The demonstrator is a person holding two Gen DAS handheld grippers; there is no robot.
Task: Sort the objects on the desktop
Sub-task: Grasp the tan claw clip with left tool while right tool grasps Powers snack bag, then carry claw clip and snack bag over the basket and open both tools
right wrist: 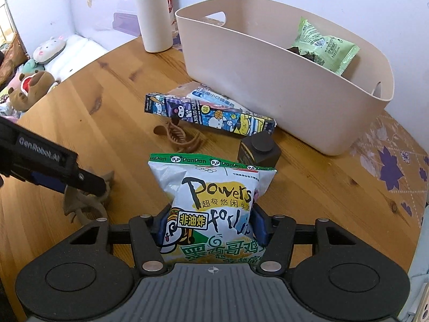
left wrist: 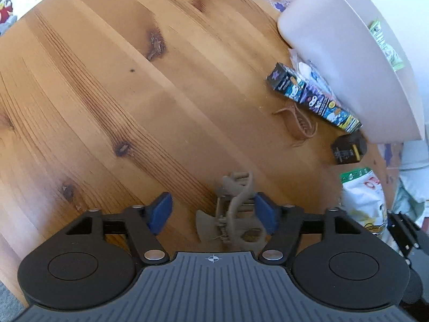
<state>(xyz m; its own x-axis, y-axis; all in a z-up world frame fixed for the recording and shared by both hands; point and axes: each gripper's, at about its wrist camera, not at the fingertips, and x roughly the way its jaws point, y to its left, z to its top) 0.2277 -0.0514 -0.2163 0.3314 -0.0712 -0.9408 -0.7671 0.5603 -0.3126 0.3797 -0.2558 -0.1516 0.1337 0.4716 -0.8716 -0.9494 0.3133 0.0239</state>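
Left wrist view: the left gripper hovers low over the wooden bench, its blue fingers spread wide around a taupe hair claw, which touches only the right-hand pad and is not yet pinched. Further right lie a brown hair claw, a cartoon-printed box and a small black carton, all on the bench just beside the beige bin.

Right wrist view: from the left, plush toys sit on the bed beyond the bench edge, and a white flask stands behind the bin. At centre, the right gripper has its fingers clenched on a snack bag, held upright above the bench, short of the bin. Inside the bin rests a green packet.

Progress, as judged: sorting is at an early stage. One packet is binned; the snack bag is in transit; both claws, the box and the carton remain outside.
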